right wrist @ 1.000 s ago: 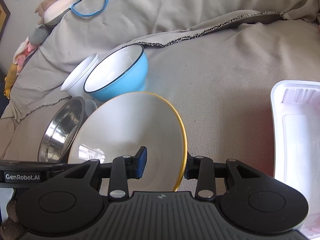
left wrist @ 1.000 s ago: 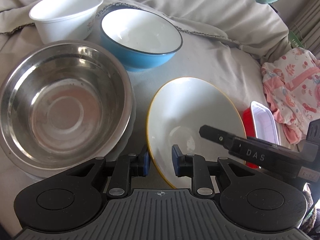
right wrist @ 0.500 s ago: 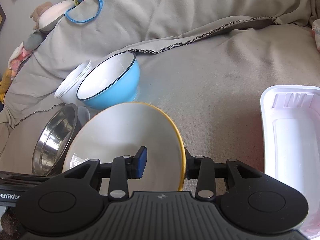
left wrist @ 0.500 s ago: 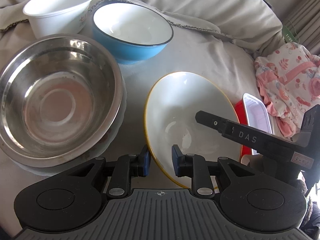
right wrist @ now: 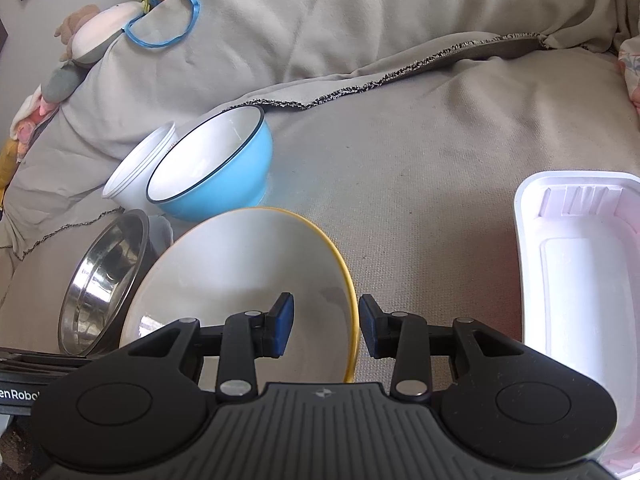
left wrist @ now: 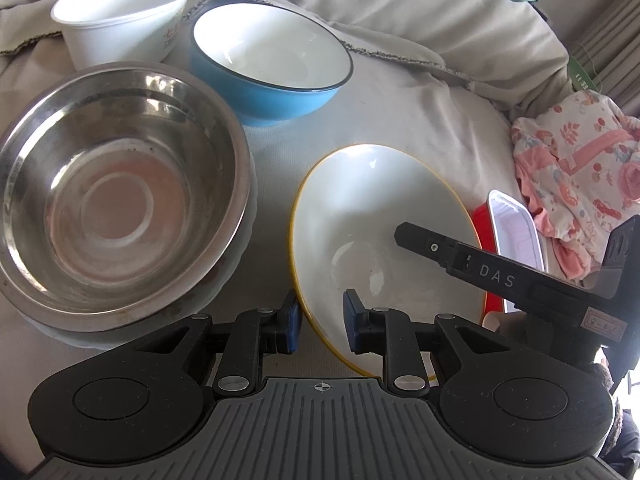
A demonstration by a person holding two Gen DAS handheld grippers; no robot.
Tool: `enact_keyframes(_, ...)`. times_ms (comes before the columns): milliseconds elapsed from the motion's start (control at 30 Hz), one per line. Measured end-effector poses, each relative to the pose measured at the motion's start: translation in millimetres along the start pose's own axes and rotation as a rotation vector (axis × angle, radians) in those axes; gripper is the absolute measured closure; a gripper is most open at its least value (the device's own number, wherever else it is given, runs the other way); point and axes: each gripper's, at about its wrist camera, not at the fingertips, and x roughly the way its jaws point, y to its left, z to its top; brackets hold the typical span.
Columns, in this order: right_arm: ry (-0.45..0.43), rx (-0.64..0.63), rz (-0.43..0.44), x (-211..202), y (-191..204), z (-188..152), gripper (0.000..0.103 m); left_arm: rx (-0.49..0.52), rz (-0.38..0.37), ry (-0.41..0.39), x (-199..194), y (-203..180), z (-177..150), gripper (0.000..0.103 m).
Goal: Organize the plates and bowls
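Note:
A white bowl with a yellow rim [left wrist: 380,232] [right wrist: 240,280] is held tilted over the beige sofa cover. My left gripper [left wrist: 322,322] is shut on its near-left rim, one pad outside and one inside. From the opposite side my right gripper [right wrist: 326,324] is shut on the rim too, and its finger [left wrist: 480,268] shows reaching over the bowl. A steel bowl [left wrist: 116,200] [right wrist: 104,280] rests on a white dish to the left. Behind it stand a blue bowl [left wrist: 272,52] [right wrist: 216,168] and a white plastic bowl [left wrist: 124,16] [right wrist: 136,168].
A red tray with a white liner [left wrist: 516,224] [right wrist: 580,280] lies right of the held bowl. Pink patterned cloth [left wrist: 580,176] is bunched beyond it. Soft toys and a blue ring [right wrist: 160,28] sit on the sofa back. Bare cover [right wrist: 420,184] stretches between the blue bowl and the tray.
Both views tilt slightly, so the background bowls shift a little. The yellow-rimmed bowl stays in the same place between both pairs of jaws. Nothing is taken or let go.

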Motion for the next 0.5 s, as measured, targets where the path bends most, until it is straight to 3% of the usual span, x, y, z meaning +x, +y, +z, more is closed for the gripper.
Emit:
enact_keyframes(233, -0.015, -0.009, -0.005, -1.7, 1.8, -0.9, 0.067, 0.017, 0.018, -0.039, -9.4, -2.4, -0.4, 0.078)
enact_keyframes(400, -0.039, -0.033, -0.038, -3.7, 4.7, -1.2, 0.067, 0.002, 0.014, -0.131, -27.0, 4.6, 8.4, 0.078)
enact_keyframes(500, -0.095, -0.071, -0.084, -14.3, 10.9, 1.9, 0.067, -0.018, -0.022, -0.212, -47.3, 15.5, 32.3, 0.078)
